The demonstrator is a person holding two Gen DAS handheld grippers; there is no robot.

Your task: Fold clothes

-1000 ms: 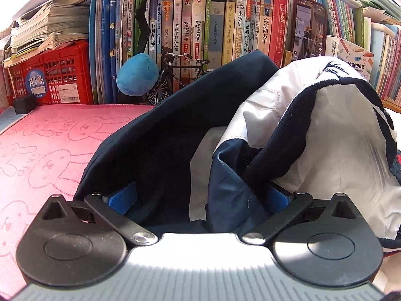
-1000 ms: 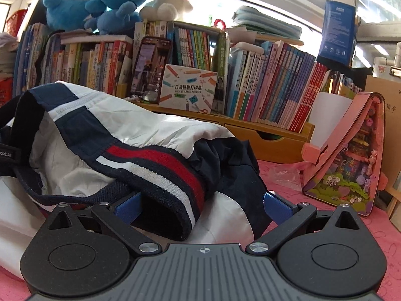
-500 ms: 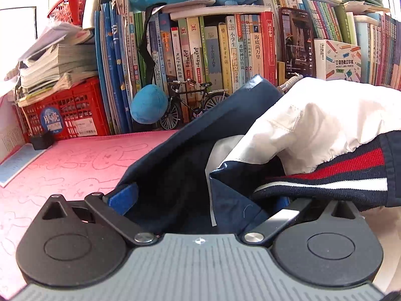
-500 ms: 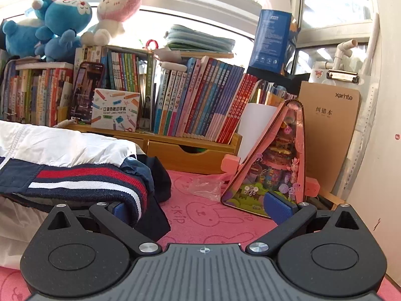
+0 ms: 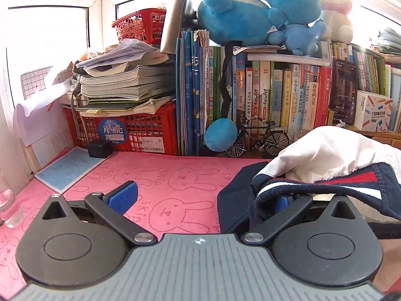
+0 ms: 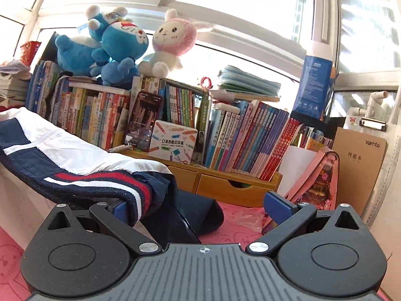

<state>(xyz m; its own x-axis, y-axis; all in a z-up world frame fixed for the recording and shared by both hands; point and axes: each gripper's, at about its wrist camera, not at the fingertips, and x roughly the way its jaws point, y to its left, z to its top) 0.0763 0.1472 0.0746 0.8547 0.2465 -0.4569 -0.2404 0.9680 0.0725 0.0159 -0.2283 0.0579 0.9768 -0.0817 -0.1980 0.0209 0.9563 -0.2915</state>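
Left gripper [image 5: 203, 195] and right gripper [image 6: 200, 207]: fingers spread wide, gripping nothing; jacket [image 5: 323, 175] draped over each gripper's inner finger, above the worktop [image 5: 175, 175].

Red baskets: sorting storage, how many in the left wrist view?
2. One basket sits high behind the paper stack; the other basket stands under it. More may be hidden.

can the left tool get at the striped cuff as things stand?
Probably yes. The left tool is open, and the striped cuff of the jacket already drapes over its right finger. Nothing blocks it; only pink mat lies between the fingers.
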